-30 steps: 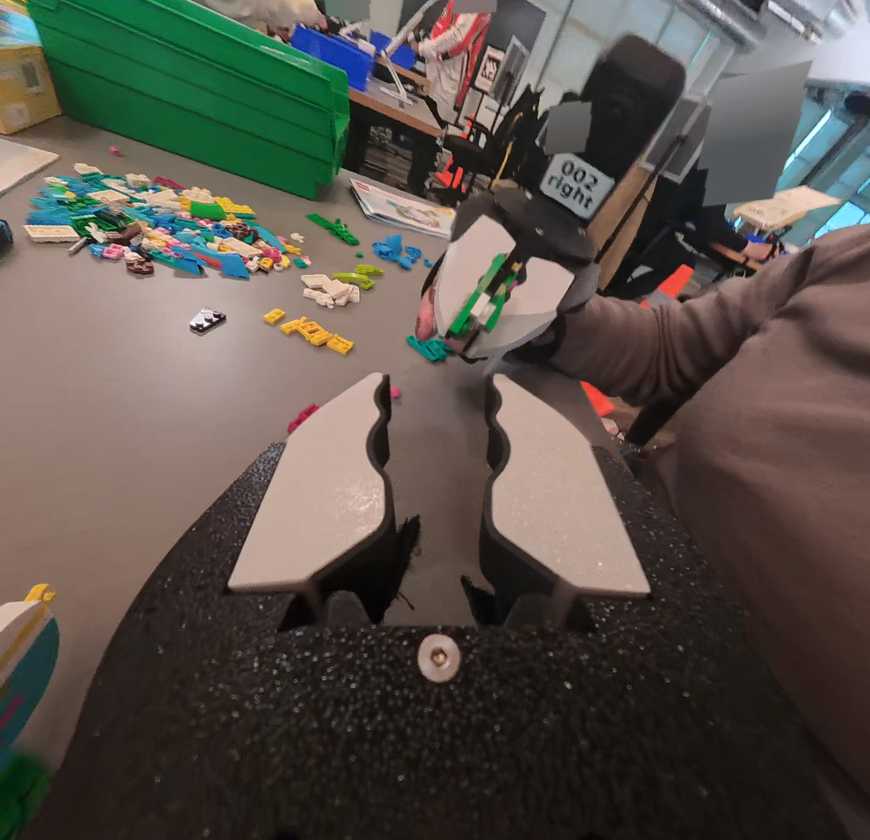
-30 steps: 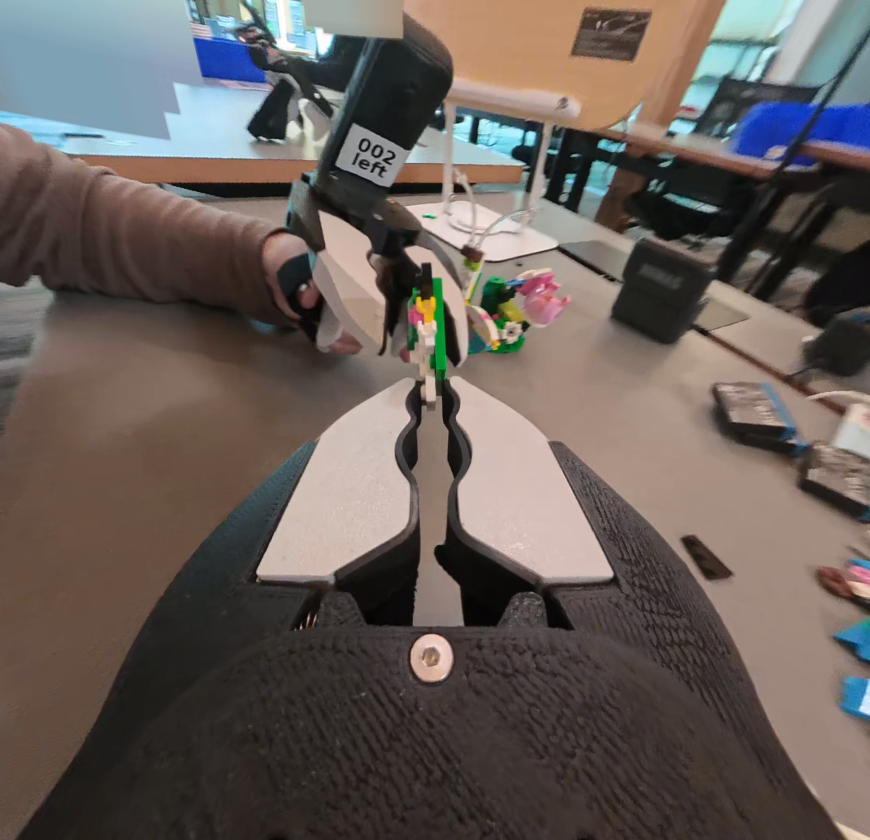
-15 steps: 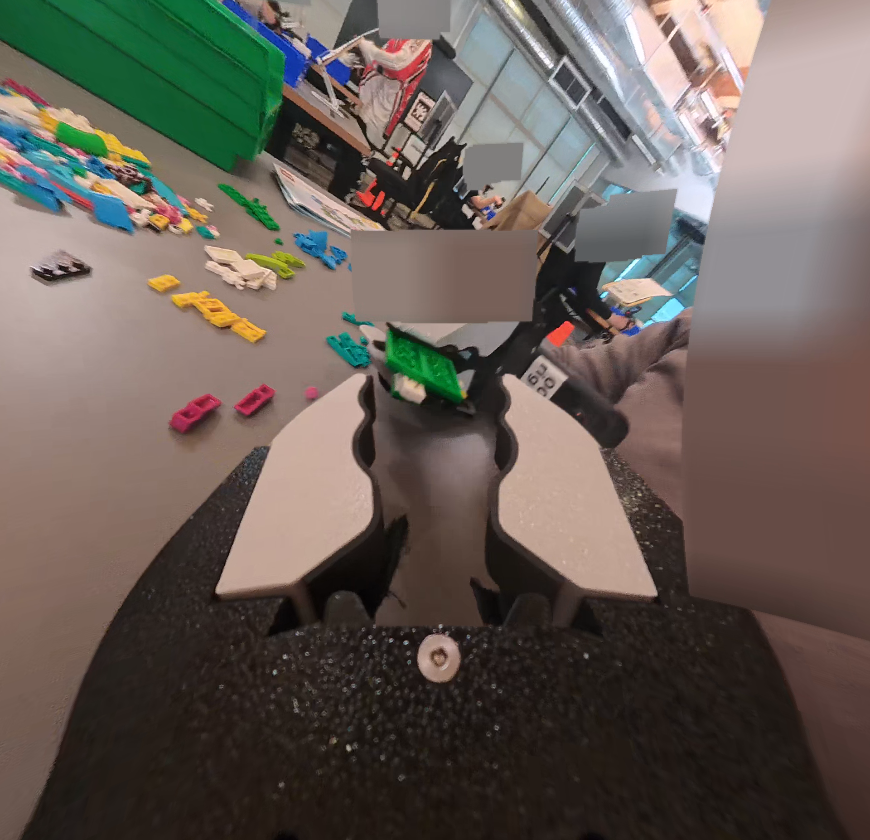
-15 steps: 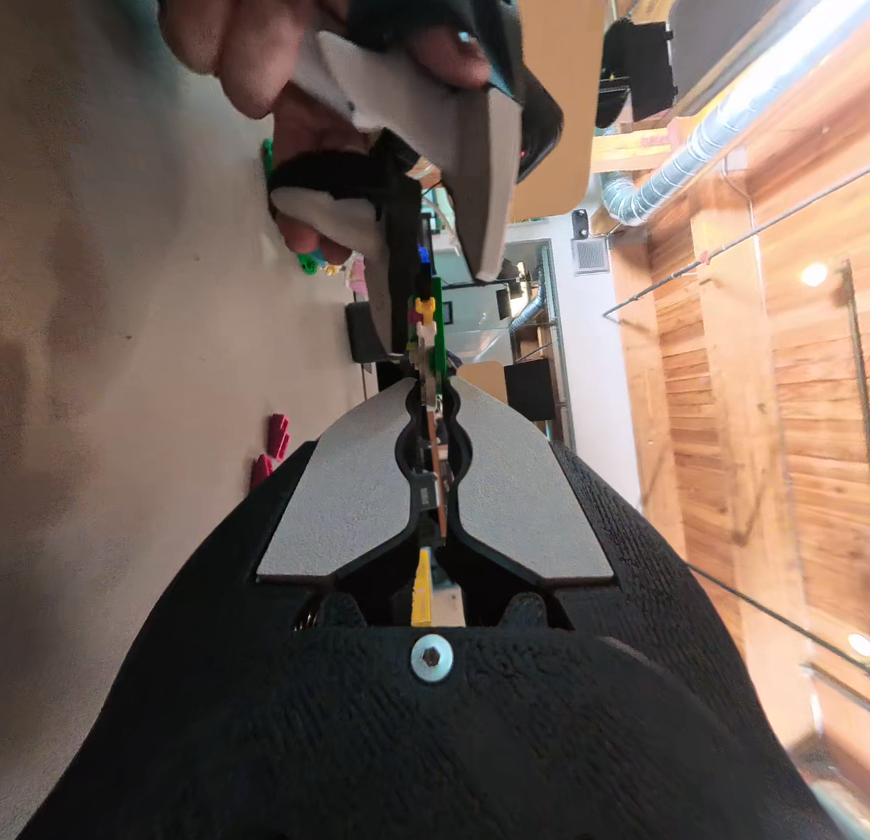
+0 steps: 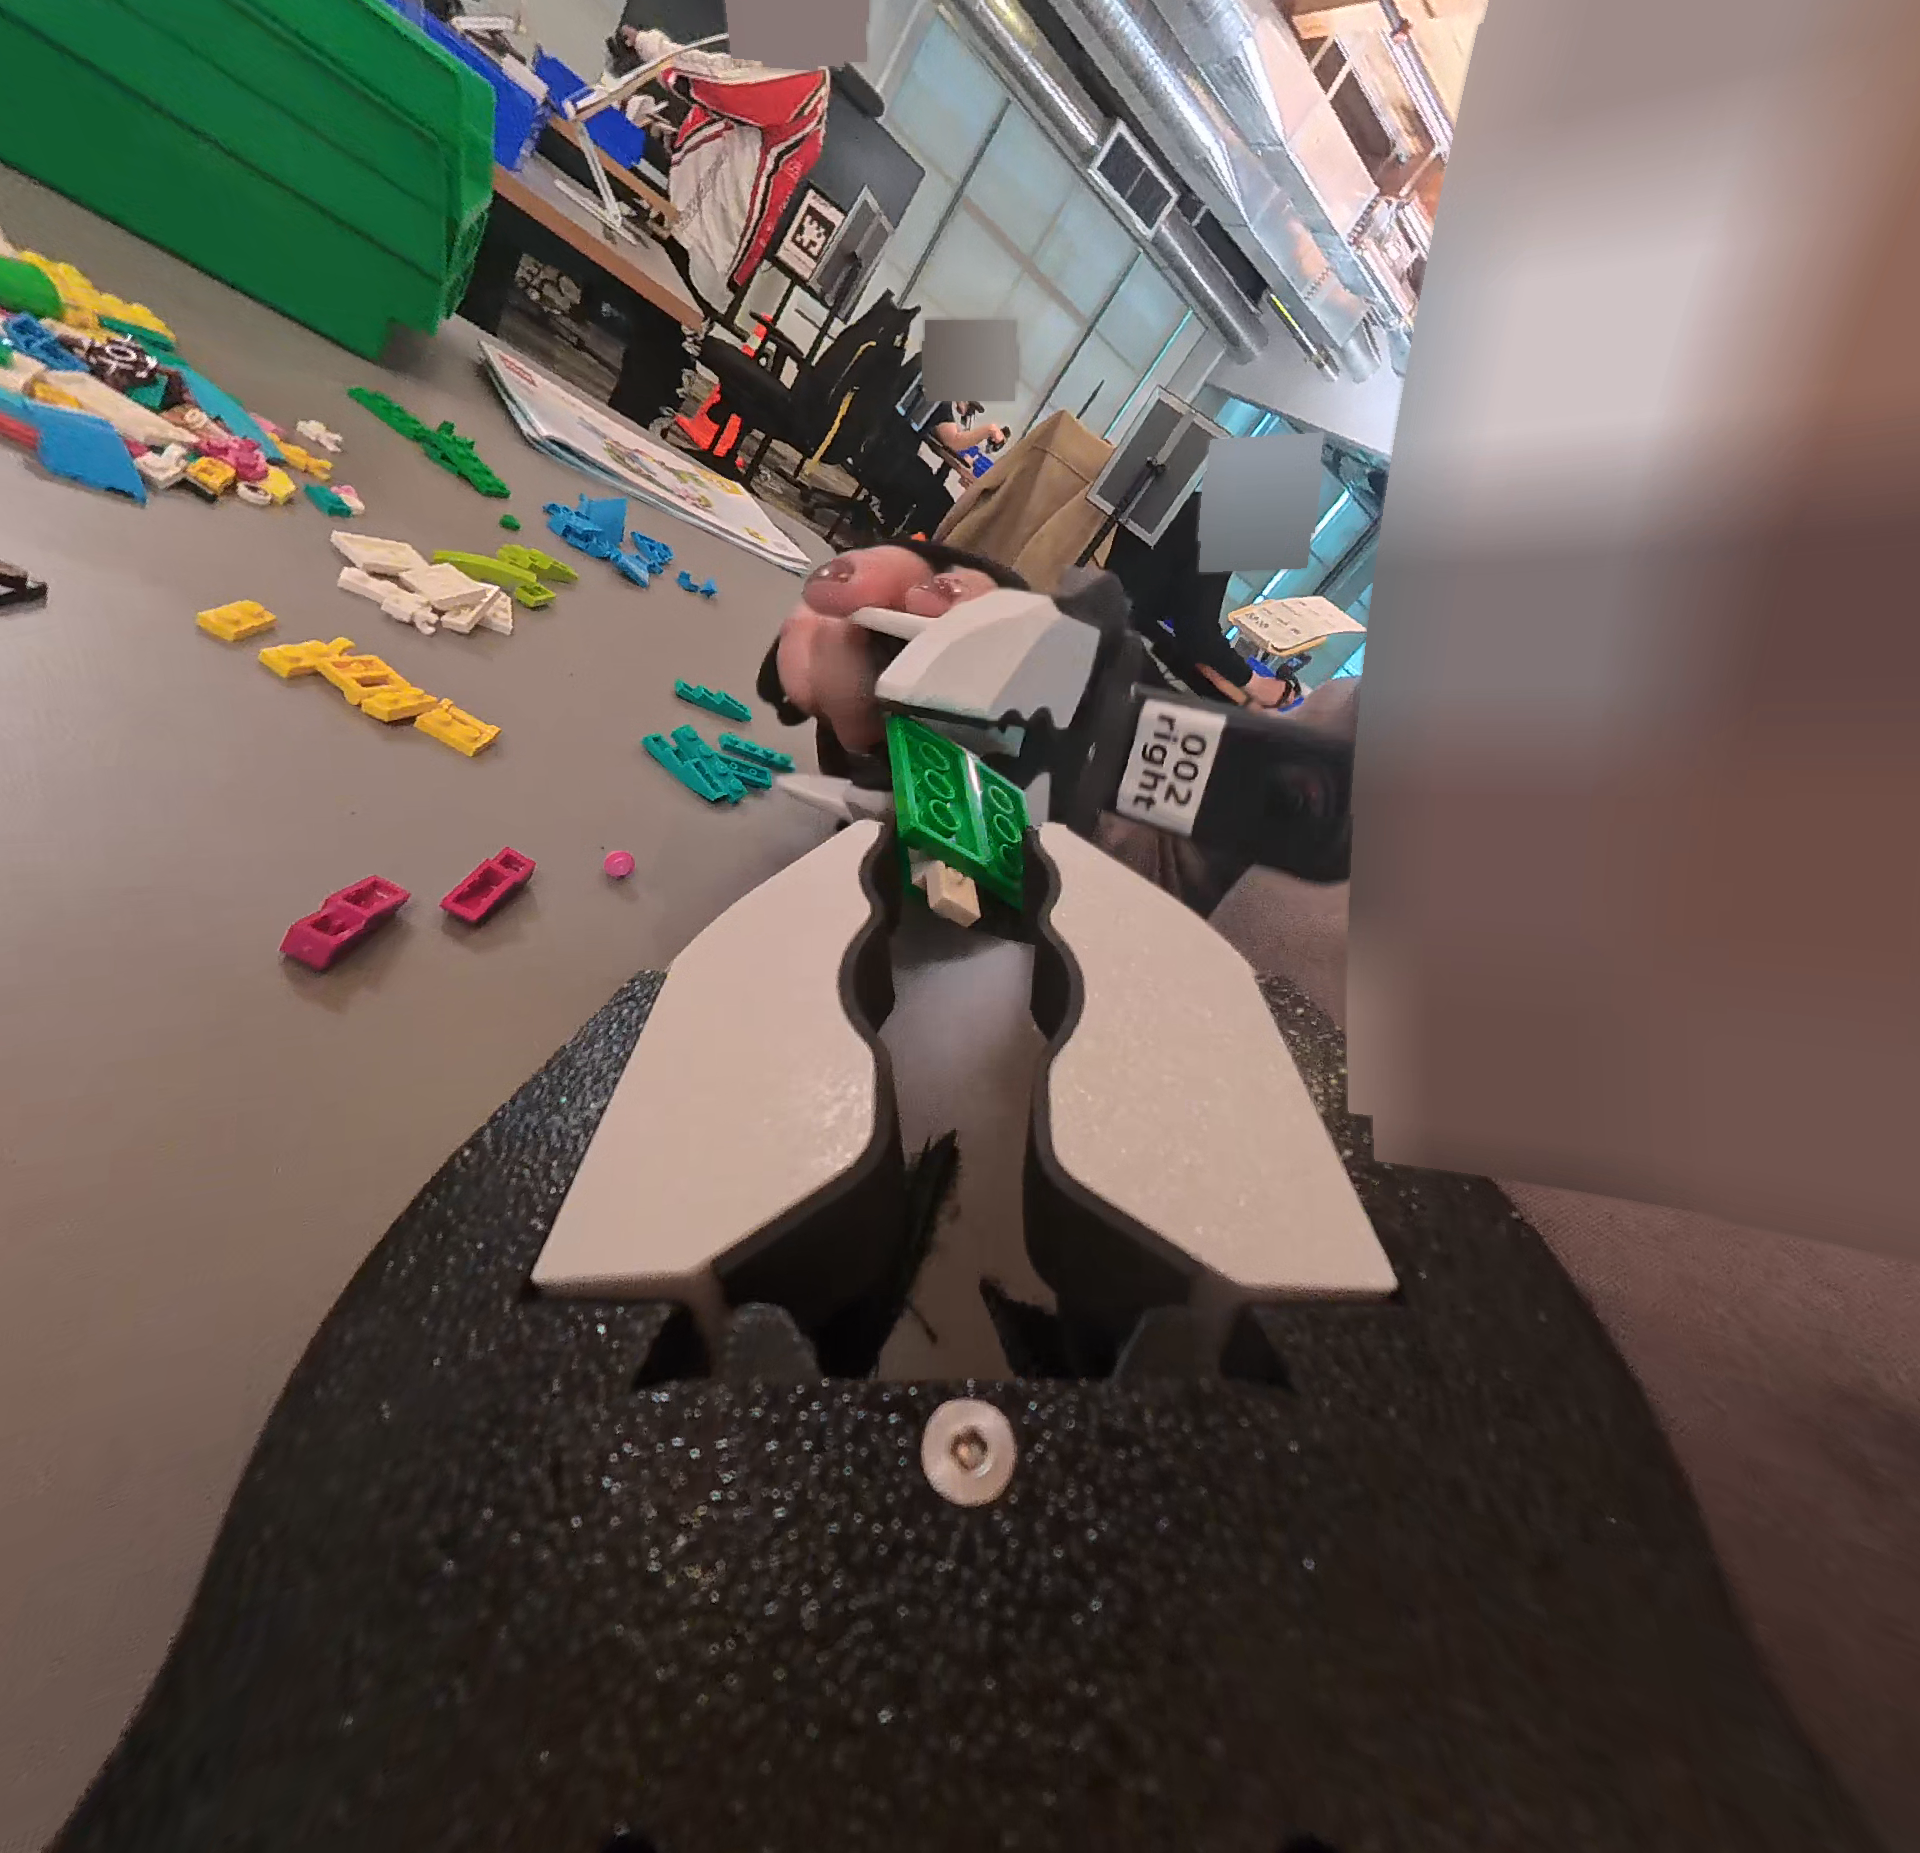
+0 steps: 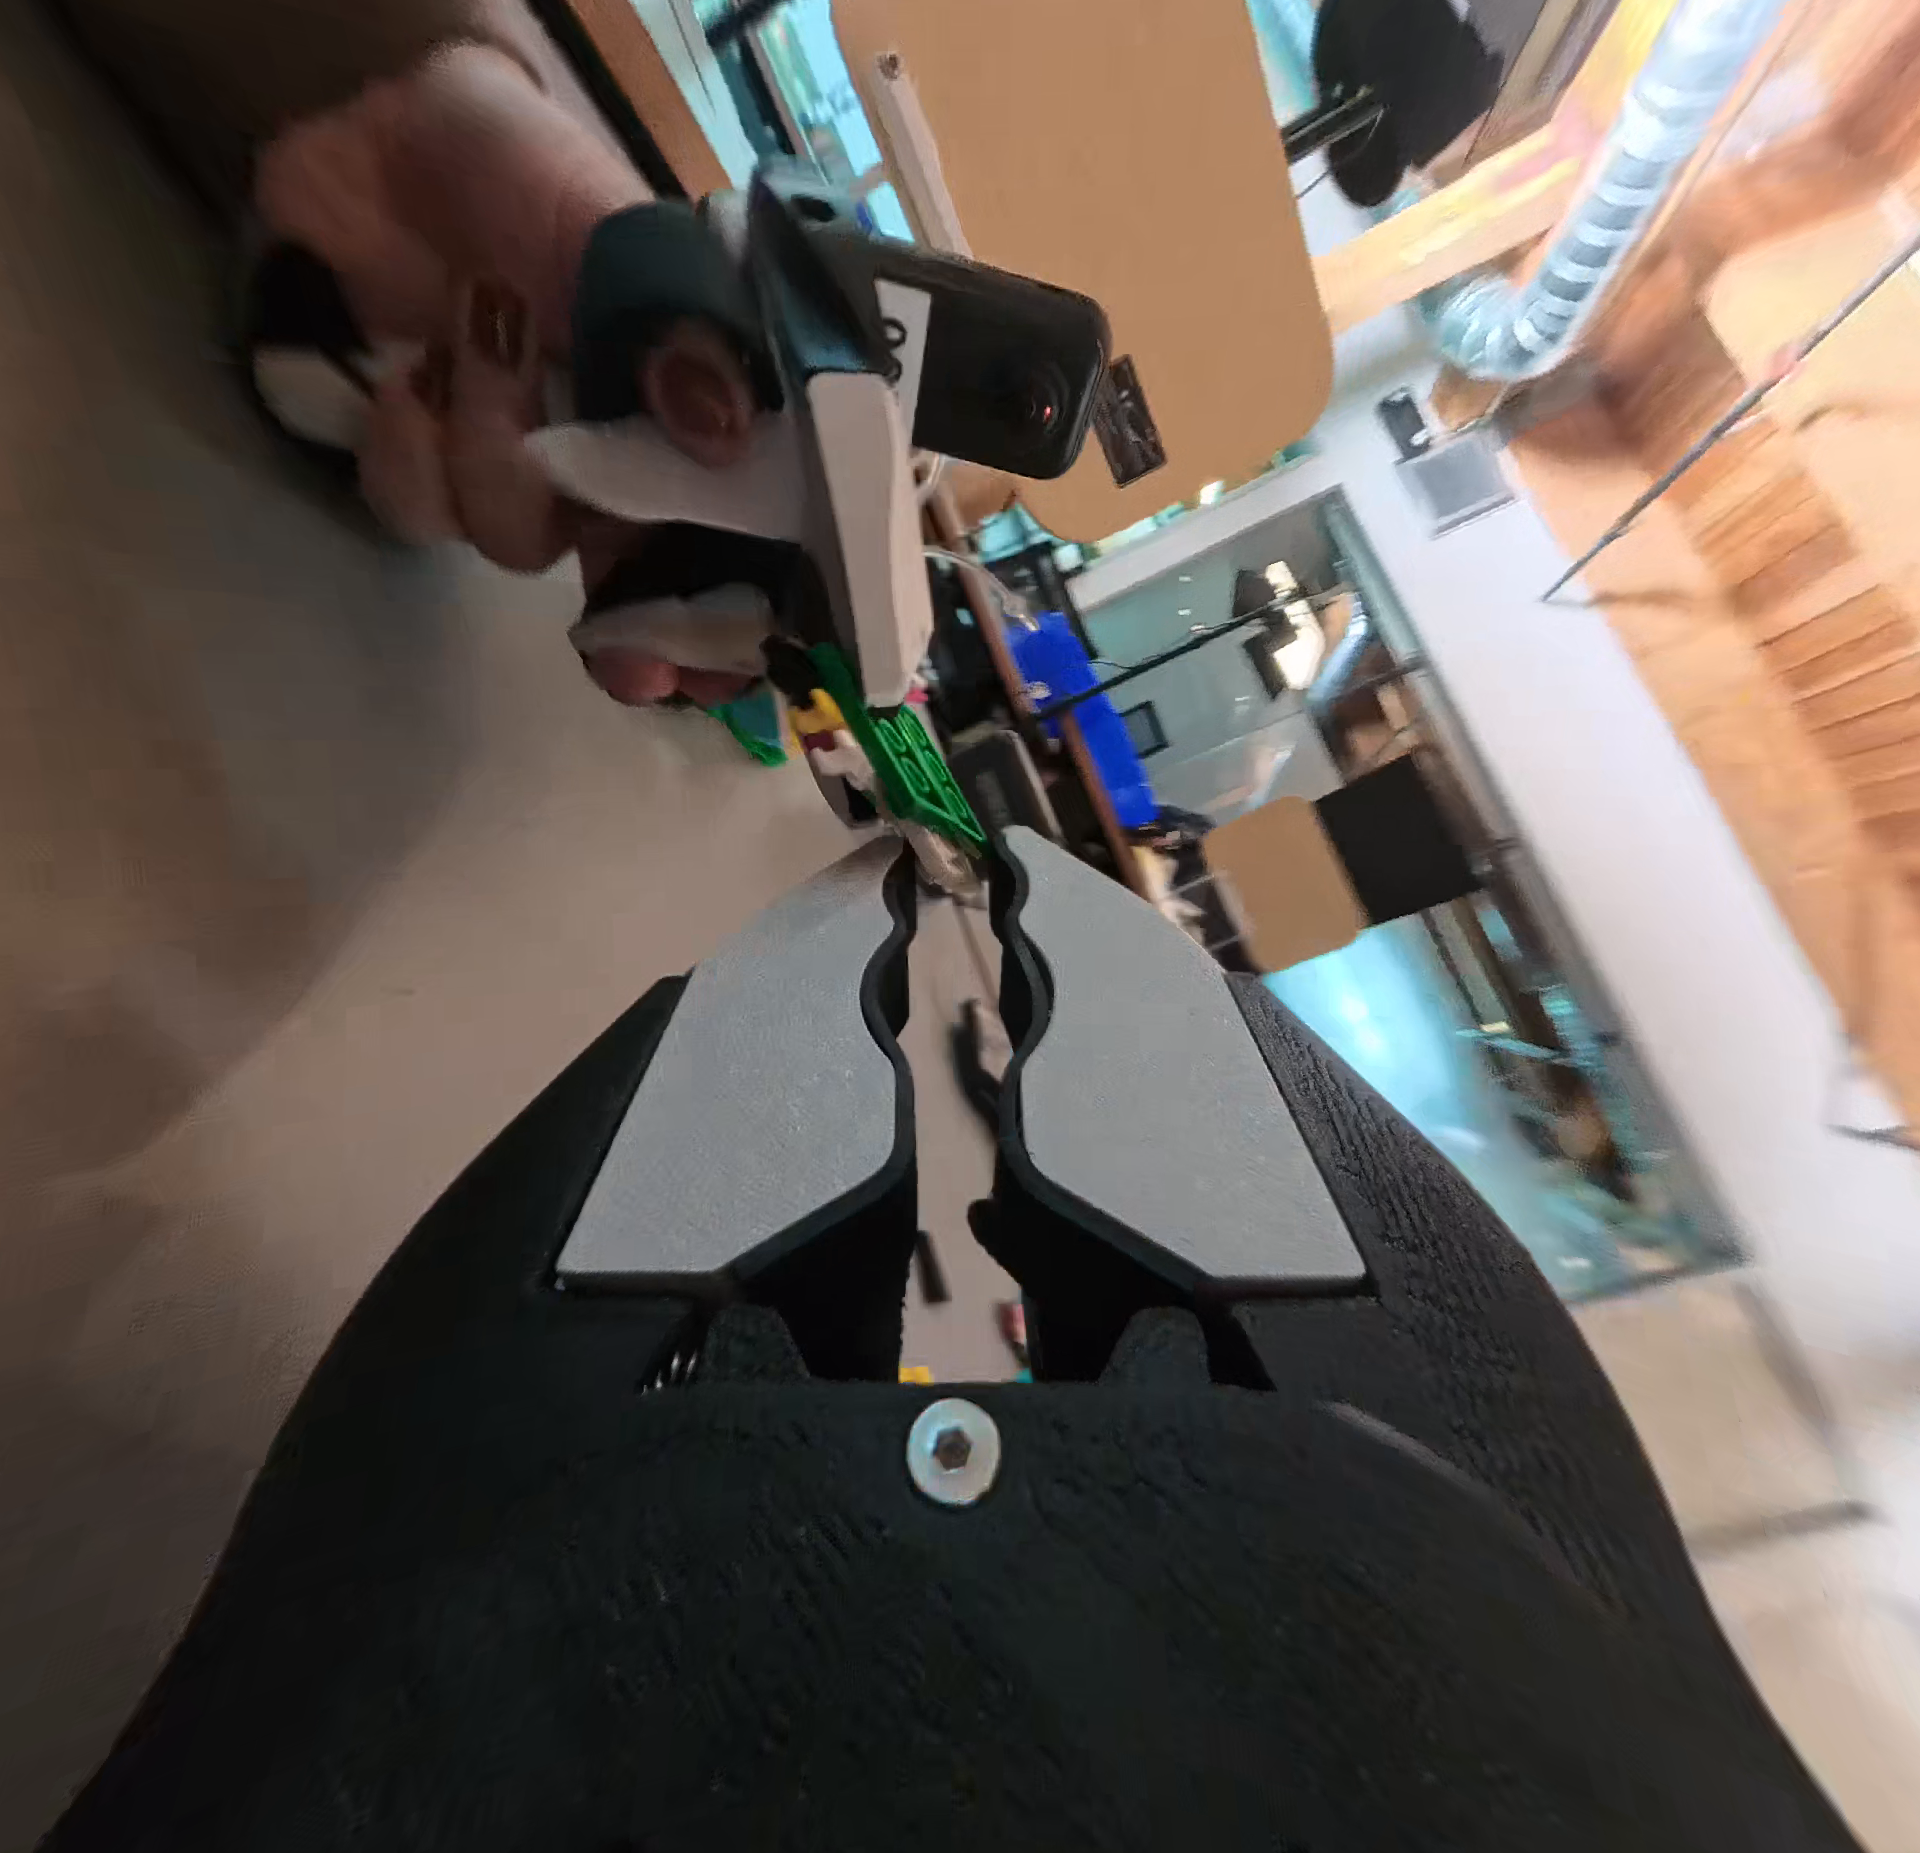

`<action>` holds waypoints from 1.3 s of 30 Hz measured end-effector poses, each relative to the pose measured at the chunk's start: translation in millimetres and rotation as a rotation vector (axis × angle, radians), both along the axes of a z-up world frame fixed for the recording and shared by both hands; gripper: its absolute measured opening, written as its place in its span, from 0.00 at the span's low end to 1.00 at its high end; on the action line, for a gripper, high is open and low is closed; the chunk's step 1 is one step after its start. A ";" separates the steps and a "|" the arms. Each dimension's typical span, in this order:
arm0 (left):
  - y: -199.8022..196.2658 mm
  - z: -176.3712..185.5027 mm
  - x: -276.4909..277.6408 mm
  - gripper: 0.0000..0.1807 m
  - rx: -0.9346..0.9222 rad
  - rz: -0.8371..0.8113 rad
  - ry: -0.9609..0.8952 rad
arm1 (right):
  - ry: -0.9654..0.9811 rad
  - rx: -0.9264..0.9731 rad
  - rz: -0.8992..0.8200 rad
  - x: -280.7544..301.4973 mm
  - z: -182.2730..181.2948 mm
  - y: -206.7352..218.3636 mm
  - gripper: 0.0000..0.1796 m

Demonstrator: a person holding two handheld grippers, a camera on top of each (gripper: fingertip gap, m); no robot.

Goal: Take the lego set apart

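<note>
Judging from how much lies loose, the job looks well along: the grey desk (image 5: 208, 1024) carries stacked green bins (image 5: 229, 141) and a booklet (image 5: 644, 463) by its far edge. In front of the bins a mixed heap (image 5: 94, 401) of freed parts spreads out. Toward the near edge come sorted clusters: white plates (image 5: 426, 588), yellow plates (image 5: 384, 691), teal bits (image 5: 717, 754) and two magenta bricks (image 5: 405, 899). What seems left is the small green build (image 5: 956, 816), held in the air between both claws over the desk's near side, close to the person's sleeve (image 5: 1714, 1388). The left claw (image 5: 956, 858) is clenched on it, the green plate spanning its tips. The right claw (image 6: 948, 853) meets it from the opposite end with its jaws narrowly apart, around a pale stub at the build's end. That view is blurred, so I cannot tell whether it truly bites. The next step is probably prying a plate off, and a popped part could fly over the near edge. Bare desk between the magenta bricks and the near edge gives ample room to set pieces down. A tiny pink stud (image 5: 619, 864) beside those bricks could roll if nudged.
</note>
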State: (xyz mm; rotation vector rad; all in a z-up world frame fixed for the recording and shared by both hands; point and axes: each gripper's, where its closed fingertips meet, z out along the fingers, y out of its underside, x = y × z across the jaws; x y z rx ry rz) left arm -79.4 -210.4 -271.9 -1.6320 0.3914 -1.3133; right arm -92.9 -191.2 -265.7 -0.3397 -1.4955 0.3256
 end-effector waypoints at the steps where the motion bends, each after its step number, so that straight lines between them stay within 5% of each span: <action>1: -0.3 0.6 0.1 0.12 0.009 0.000 0.001 | -0.019 -0.067 0.021 0.3 -0.1 -0.6 0.06; 9: 3.8 3.1 -4.1 0.12 0.037 0.047 -0.002 | -0.086 -0.291 0.067 -1.1 -3.9 3.1 0.08; 15: 11.2 18.5 -29.3 0.09 0.346 0.290 0.171 | -0.224 -0.913 0.213 5.1 5.1 11.6 0.14; 20: -0.5 15.9 -12.4 0.09 0.575 0.276 0.367 | -0.360 -1.349 0.463 12.6 12.9 1.6 0.13; 34: -3.2 8.0 -1.3 0.08 0.533 0.205 0.398 | -0.444 -1.248 0.521 16.3 5.4 -21.2 0.03; 39: 17.5 -1.9 -18.9 0.24 0.598 0.454 0.750 | -0.366 -1.019 0.292 7.1 -8.4 1.3 0.02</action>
